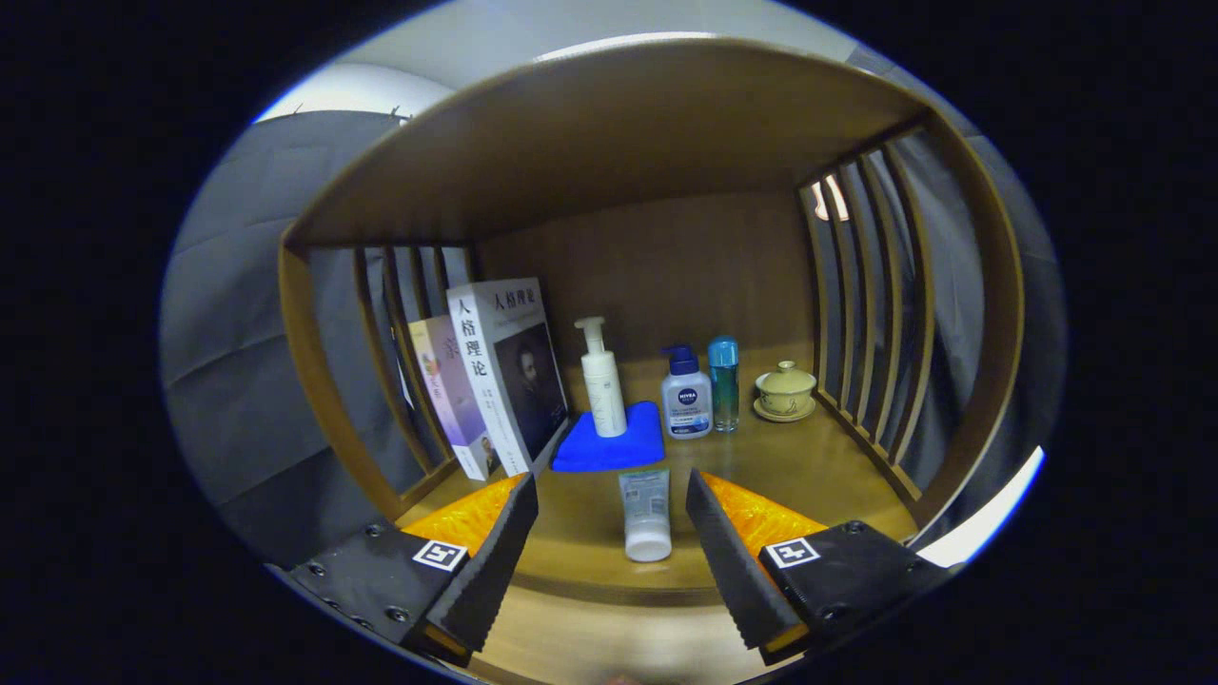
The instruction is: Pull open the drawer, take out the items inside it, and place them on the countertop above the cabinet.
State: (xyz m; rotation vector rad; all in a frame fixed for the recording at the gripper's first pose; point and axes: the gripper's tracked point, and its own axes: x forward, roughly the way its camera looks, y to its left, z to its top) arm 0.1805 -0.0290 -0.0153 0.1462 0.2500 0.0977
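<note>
The gripper point(612, 533) hangs with its fingers spread wide and holding nothing, facing into the open shelf space above the cabinet. Between the two fingers, a little ahead of their tips and touching neither, a small squeeze tube point(646, 514) lies flat on the wooden countertop point(818, 476). Its long axis runs almost straight along the line of the fingers, the white cap end toward the gripper and the crimped end pointing away, toward a blue cloth point(609, 447) just beyond it.

On that cloth stands a white pump bottle point(602, 381). To its right stand a blue-capped pump bottle point(686, 404) and a slim blue bottle point(724, 382), with a lidded cup on a saucer point(785, 391) further right. Two books point(495, 376) lean against the slatted side to the left.

Lying on the countertop, the tube looks like an item already delivered, though that is a judgement only. The drawer itself is not in sight, so it presumably sits below and behind the line of the fingers. The coming move therefore likely turns on pulling back and dropping down, with the fingers kept clear of the tube as they withdraw.
</note>
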